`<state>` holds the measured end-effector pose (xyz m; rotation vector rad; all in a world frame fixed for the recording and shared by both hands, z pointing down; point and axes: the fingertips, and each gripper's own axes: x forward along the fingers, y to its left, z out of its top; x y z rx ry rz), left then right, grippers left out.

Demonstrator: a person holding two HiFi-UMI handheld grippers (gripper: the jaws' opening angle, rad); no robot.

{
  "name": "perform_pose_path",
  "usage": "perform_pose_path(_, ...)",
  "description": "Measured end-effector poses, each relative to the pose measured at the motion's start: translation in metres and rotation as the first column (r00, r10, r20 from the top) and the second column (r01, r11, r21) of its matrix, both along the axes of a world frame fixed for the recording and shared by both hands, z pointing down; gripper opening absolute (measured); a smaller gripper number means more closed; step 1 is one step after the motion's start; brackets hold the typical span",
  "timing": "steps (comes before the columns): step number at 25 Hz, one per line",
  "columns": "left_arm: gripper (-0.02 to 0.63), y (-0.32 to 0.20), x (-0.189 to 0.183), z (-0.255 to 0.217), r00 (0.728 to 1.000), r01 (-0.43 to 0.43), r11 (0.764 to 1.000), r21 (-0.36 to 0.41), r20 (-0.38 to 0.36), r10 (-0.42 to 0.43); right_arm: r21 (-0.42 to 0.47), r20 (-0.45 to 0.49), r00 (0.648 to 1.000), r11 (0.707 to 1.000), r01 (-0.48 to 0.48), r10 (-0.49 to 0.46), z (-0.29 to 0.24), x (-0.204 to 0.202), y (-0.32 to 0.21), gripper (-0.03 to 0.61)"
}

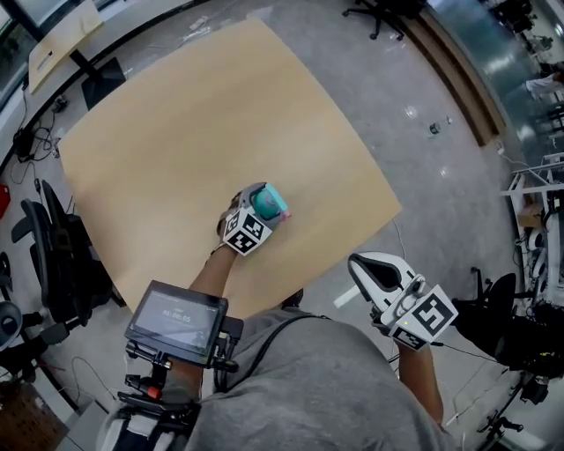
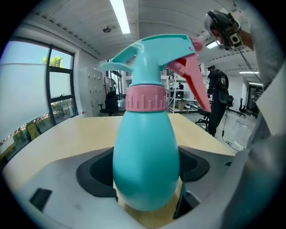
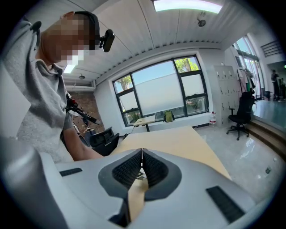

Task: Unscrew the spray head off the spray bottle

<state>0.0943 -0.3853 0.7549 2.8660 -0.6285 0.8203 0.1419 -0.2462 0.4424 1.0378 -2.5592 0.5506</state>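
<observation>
A teal spray bottle [image 2: 145, 165] stands upright on the wooden table [image 1: 176, 132], near its front edge. It has a pink collar [image 2: 145, 97], a teal spray head [image 2: 152, 58] and a pink trigger [image 2: 194, 80] that points right. My left gripper [image 2: 145, 179] reaches level across the table, its jaws on either side of the bottle's wide body with no gap showing. In the head view the bottle [image 1: 267, 203] shows just beyond the left gripper's marker cube [image 1: 245, 232]. My right gripper [image 1: 361, 264] is off the table's near right edge, away from the bottle, shut with nothing in it [image 3: 142, 156].
Black office chairs [image 1: 53, 255] stand left of the table, and another chair [image 1: 379, 13] is at the far side. Grey floor lies to the right. A person in dark clothes [image 2: 217, 100] stands beyond the table in the left gripper view.
</observation>
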Motion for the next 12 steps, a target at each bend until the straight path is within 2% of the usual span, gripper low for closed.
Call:
perform_pose_path(6,0.390,0.035,-0.001,-0.080,0.994,-0.043,0.994,0.104,0.103,0.032,0.039,-0.018,0.994,0.993,0.113,-0.112,-0.014,-0.033,-0.025,0.008)
perform_pose_path(7,0.390,0.041,-0.002,-0.094,0.992,-0.049,0.991,0.128,0.126,0.032,0.037,-0.033,0.992,0.991,0.126,-0.125,-0.013,-0.040,-0.030,0.027)
perform_pose_path(9,0.390,0.053,-0.004,-0.118,0.985,-0.053,0.983,0.177,0.173,0.022,0.009,-0.059,0.984,0.986,0.169,-0.169,-0.010,-0.054,-0.034,0.266)
perform_pose_path(12,0.390,0.069,-0.010,-0.147,0.971,-0.037,0.970,0.239,0.237,-0.022,-0.075,-0.109,0.961,0.966,0.246,-0.253,0.002,-0.070,-0.027,0.270)
